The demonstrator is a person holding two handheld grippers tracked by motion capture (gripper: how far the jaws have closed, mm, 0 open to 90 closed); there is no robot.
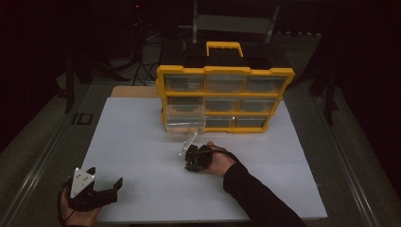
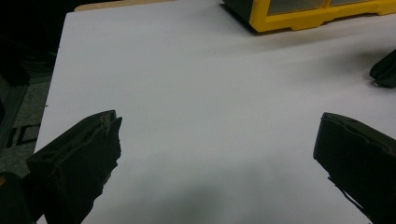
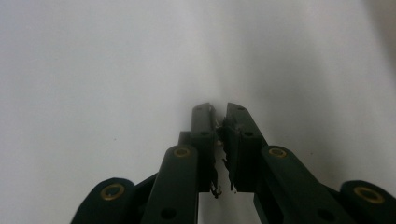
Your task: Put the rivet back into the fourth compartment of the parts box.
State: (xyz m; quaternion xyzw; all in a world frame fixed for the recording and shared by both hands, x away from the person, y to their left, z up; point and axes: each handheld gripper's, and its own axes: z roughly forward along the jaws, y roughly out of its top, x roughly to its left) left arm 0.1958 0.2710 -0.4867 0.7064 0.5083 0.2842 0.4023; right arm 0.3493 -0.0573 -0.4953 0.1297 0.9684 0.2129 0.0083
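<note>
A yellow organiser with clear drawers stands at the back of the white board; its lower-left drawer is pulled out. My right gripper sits just in front of that drawer, held by a hand in a dark sleeve. Its jaws are together over bare white board, with nothing clearly between them. A thin white strip slants up from it; I cannot tell what it is. My left gripper rests at the near left corner, wide open over bare board.
The organiser's yellow base lies ahead and to the right of the left gripper, and the right gripper's dark tip shows at that view's right edge. A wooden tabletop corner shows behind the board. Dark floor and stands surround the table.
</note>
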